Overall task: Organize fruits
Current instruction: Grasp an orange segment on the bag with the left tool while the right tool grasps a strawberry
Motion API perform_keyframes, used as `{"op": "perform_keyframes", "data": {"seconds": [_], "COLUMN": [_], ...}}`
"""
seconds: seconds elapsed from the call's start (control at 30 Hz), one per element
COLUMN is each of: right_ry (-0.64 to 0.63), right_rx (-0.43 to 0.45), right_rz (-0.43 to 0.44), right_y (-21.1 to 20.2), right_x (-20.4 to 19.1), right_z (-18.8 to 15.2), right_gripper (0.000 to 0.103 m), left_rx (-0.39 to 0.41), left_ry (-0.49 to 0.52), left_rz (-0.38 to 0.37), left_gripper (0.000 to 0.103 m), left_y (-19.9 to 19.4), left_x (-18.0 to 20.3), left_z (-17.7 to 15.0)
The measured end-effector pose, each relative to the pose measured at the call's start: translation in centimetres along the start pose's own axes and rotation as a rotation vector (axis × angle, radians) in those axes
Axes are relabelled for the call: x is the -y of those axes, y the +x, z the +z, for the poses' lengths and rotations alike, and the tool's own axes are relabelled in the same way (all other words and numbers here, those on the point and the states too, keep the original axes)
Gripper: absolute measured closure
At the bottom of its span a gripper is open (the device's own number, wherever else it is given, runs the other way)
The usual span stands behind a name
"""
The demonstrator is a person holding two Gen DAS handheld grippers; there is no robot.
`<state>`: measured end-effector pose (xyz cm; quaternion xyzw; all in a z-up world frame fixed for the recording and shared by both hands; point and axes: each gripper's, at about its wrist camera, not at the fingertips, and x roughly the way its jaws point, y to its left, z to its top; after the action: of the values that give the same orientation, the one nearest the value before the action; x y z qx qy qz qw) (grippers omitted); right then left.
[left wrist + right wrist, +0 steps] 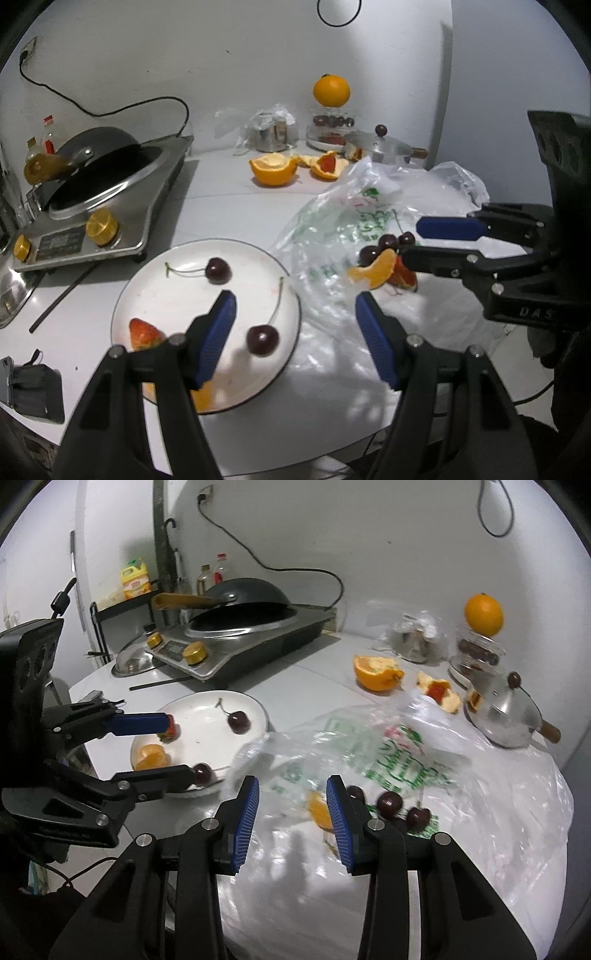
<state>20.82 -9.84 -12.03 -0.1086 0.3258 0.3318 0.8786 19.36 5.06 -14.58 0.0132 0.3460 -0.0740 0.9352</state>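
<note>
White wall (221, 55), black cable (110, 103) trailing; white countertop (229, 206).

- left gripper (295, 314): matte black plastic linkage arms, silver round screw heads at the pivots behind the jaws
- its fingers (216, 336): blue ribbed pads on the inner faces
- right gripper (291, 801): same build, black arms, silver screws, blue ribbed pads (341, 827)
- right body, behind the jaws: embossed "DAS" lettering, round holes in the black housing
- thin black cable trails under each body
</note>
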Motion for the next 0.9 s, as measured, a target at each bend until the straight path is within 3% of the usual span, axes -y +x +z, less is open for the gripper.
{"op": "perform_keyframes", "data": {"seconds": [0.5, 0.9], "right_ry": [0.094, 0.054], "right_rx": [-0.037, -0.111], "right_rz": [-0.024, 0.006], "right_y": [0.9, 4.3], "right_x": [5.2, 5.3], "right_z": [-3.1, -4.3], "right_gripper": [0.063, 0.064], "left_rx": [-0.036, -0.064], "left_ry": [0.012, 0.022], "left_rz": [-0.027, -0.027], "left_gripper": [0.035, 0.035], "left_y": [2.2, 3.8], "left_x": [3.6, 4.4], "left_z": [0.7, 0.8]}}
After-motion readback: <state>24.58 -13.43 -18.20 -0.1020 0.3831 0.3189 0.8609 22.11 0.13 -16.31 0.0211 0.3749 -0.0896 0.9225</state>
